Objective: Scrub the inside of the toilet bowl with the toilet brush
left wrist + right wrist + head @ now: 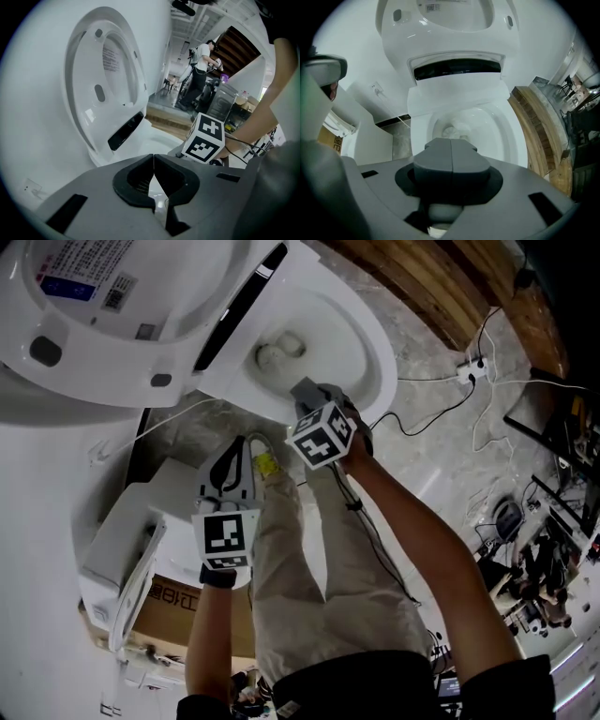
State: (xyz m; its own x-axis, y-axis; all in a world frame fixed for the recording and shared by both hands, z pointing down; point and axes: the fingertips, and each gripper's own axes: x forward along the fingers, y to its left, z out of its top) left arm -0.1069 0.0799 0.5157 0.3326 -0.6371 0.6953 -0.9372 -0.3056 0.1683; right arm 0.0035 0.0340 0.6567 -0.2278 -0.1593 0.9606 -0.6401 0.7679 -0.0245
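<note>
Right gripper view: the right gripper (451, 144) is seen clenched, its jaws met on what is judged to be the pale handle of the white toilet brush (456, 131). The brush's bristled head is set low in the glossy white ceramic toilet bowl (506, 137). The left gripper (153, 159) is shut on nothing, beside the bowl. Scrubbing is judged under way; how much of the bowl is already done cannot be told.
</note>
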